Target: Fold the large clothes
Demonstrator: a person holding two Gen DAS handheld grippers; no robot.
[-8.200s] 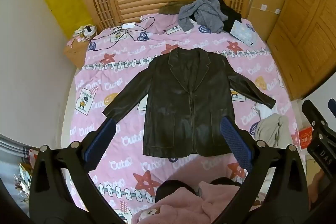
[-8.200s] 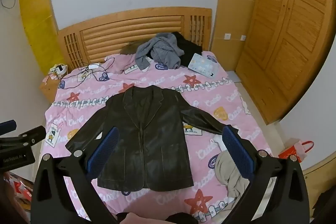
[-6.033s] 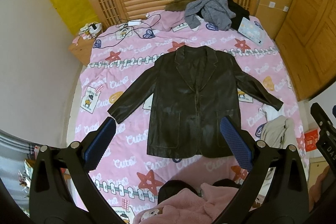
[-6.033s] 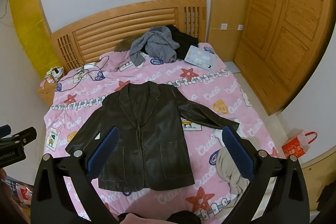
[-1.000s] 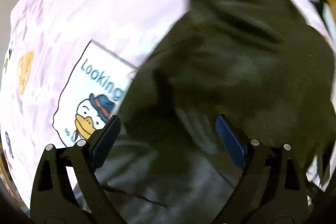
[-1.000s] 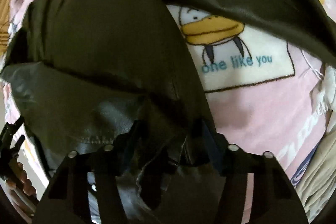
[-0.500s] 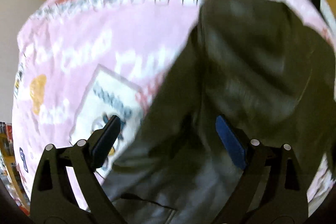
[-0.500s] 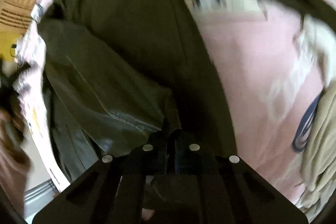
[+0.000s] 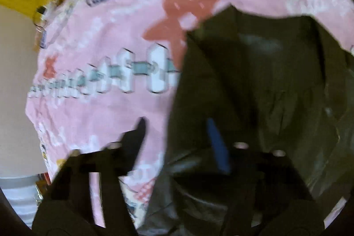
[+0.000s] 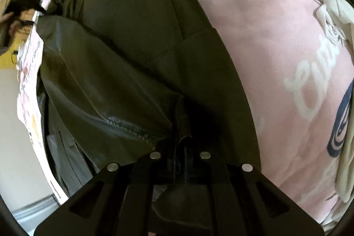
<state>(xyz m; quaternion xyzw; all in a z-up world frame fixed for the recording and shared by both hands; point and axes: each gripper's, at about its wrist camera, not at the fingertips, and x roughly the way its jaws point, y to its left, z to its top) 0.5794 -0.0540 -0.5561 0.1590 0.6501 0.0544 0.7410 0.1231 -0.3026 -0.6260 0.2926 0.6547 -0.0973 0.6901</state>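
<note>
Folding the dark leather jacket (image 10: 124,41) lengthwise looks like the step in hand: my right tool (image 10: 180,147) is clamped tight on a pinch of its hem or front panel. That side is lifted off the pink bedspread (image 10: 276,54).

My left tool (image 9: 177,136) sits over the jacket's other side edge, up toward the shoulder. Its jaws have just been closing and the leather edge lies between them. The view is too blurred for me to tell whether the pads press on it yet.

Next I judge the left needs a firm hold before both sides carry across.

Open bedspread lies left of the jacket. A cream garment (image 10: 340,21) crowds the right margin.
</note>
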